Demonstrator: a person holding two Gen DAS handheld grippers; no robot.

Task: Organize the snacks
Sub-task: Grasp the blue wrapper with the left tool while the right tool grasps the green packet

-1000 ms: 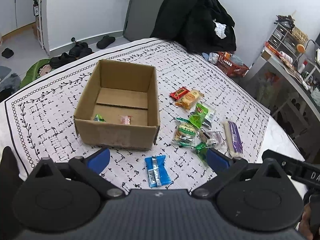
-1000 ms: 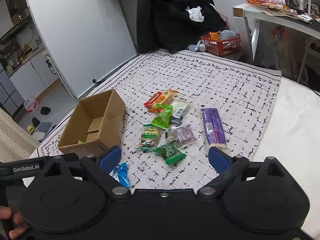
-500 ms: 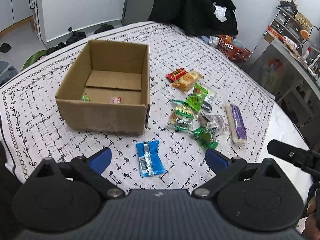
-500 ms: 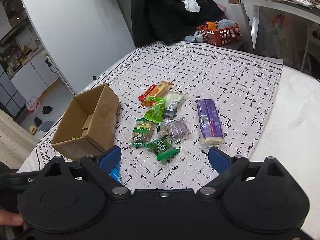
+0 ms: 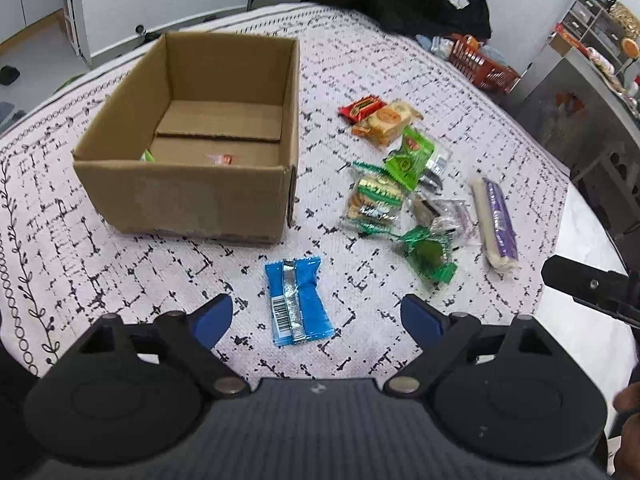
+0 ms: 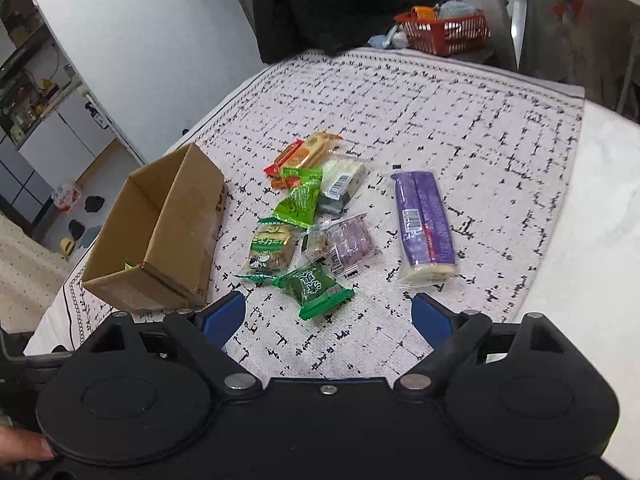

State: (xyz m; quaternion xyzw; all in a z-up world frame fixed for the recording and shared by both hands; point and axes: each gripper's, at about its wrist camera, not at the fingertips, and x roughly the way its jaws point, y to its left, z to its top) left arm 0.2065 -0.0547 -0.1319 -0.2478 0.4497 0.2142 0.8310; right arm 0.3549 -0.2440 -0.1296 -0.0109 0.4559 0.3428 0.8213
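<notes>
An open cardboard box (image 5: 188, 196) stands on the patterned cloth, with two small snacks inside; it also shows in the right wrist view (image 6: 168, 240). A blue snack packet (image 5: 298, 304) lies just ahead of my open, empty left gripper (image 5: 316, 316). A pile of snacks lies right of the box: a green packet (image 6: 318, 290), a cookie packet (image 6: 272, 248), a purple long pack (image 6: 424, 224), and red and orange packets (image 6: 304, 154). My open, empty right gripper (image 6: 328, 318) hovers just before the green packet.
A red basket (image 6: 444, 32) and dark clothes (image 6: 340, 4) sit beyond the cloth's far edge. The bare white surface (image 6: 592, 240) lies to the right. A metal desk (image 5: 580, 108) stands at the right. The right gripper's body (image 5: 592, 284) shows at the left view's right edge.
Both grippers have moved forward and lower toward the snacks. The blue packet now lies between the left fingers' tips; the green packet is closer to the right gripper.
</notes>
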